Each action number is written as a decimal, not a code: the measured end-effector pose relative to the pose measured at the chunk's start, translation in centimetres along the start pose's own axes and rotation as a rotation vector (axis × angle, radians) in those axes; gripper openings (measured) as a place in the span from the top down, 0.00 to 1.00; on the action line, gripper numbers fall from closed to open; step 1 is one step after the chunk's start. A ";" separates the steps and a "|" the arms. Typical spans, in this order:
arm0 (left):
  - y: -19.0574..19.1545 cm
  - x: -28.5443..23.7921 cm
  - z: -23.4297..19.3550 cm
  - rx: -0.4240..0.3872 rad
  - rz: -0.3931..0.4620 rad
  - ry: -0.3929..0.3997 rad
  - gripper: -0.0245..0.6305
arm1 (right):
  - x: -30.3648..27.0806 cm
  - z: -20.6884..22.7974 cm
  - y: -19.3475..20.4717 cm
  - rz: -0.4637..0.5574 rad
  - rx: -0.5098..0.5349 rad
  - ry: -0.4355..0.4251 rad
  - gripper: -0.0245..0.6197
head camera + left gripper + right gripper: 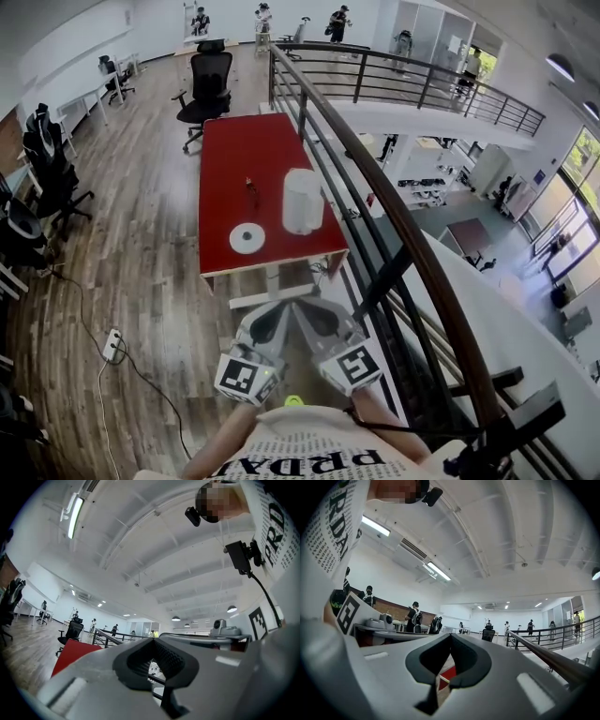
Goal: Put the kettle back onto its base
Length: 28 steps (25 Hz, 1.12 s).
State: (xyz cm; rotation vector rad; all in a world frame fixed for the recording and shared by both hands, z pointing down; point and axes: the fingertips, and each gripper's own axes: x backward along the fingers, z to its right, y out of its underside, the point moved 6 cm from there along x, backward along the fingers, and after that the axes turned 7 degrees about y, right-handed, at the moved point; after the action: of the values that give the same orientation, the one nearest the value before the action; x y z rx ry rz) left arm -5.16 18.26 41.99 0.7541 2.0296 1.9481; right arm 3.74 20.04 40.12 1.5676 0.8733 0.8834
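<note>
A white kettle (pixel 302 202) stands upright on the red table (pixel 239 145), toward its near right side. The round white base (pixel 247 238) lies flat to the kettle's left, closer to the near edge, apart from it. Both grippers are held side by side low in the head view, short of the table's near edge. The left gripper (pixel 274 316) (pixel 153 644) has its jaws together with nothing in them. The right gripper (pixel 313 316) (pixel 450 638) is likewise shut and empty. A strip of the red table (pixel 70 656) shows past the left gripper.
A small dark object (pixel 250 185) stands on the table behind the base. A black railing (pixel 375 187) runs along the table's right side over a drop. A black office chair (pixel 208 89) is at the far end, more chairs (pixel 47 159) at left. A power strip (pixel 113 345) lies on the wood floor.
</note>
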 end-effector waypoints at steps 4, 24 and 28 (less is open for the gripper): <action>0.8 -1.6 -0.2 -0.012 0.004 -0.011 0.98 | -0.2 1.6 0.8 0.000 -0.007 -0.013 0.95; 2.9 -4.2 -1.2 0.014 -0.031 -0.033 0.98 | -1.3 4.4 2.8 -0.040 -0.031 -0.037 0.95; 3.0 -4.9 -1.9 0.023 -0.033 -0.020 0.98 | -2.0 4.9 2.9 -0.048 -0.035 -0.029 0.95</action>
State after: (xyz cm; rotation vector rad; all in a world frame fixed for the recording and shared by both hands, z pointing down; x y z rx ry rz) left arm -1.40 14.08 44.17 0.7380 2.0424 1.8952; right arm 7.45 15.70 42.10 1.5200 0.8667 0.8355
